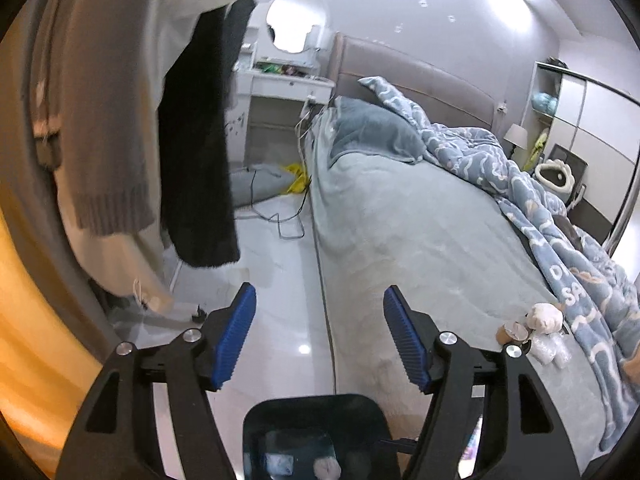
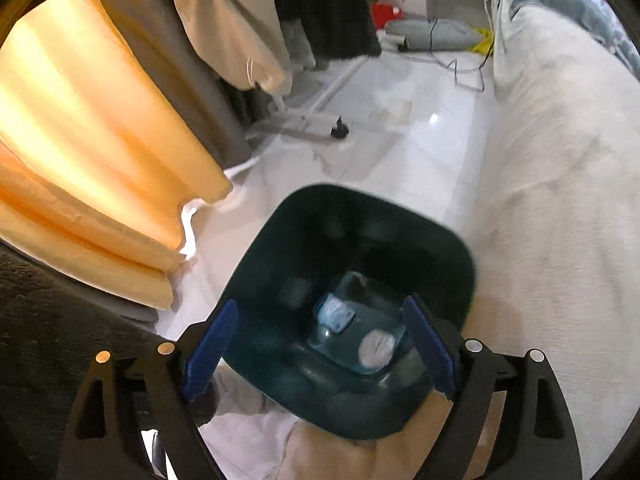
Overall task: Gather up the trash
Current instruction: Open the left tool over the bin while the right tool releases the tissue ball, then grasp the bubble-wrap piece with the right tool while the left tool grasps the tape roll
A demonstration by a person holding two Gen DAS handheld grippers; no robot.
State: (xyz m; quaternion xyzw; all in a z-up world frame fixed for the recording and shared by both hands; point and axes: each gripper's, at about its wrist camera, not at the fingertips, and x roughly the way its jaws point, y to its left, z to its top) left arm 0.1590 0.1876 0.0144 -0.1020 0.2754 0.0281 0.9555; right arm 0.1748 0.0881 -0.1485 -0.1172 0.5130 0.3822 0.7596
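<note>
Left wrist view: cups and wrappers [image 1: 534, 334] lie on the bed [image 1: 400, 216], right of the released, empty left tool [image 1: 320, 332]; the right tool [image 2: 320, 350], likewise released, hangs over the bin [image 2: 280, 248].

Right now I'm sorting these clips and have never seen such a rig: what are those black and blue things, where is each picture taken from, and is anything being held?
There is no robot here: a person carries a hand-held gripper in each hand, with a wide-angle camera looking forward along its two blue-padded jaws. One picture looks past the left gripper across a bedroom; its jaws stand apart with nothing between them. On the bed, near the blue quilt, lies a small heap of trash: cups and crumpled bits. The other picture looks down past the right gripper into a dark bin on the floor, with a few scraps at its bottom. Its jaws are wide open, holding nothing.
</note>
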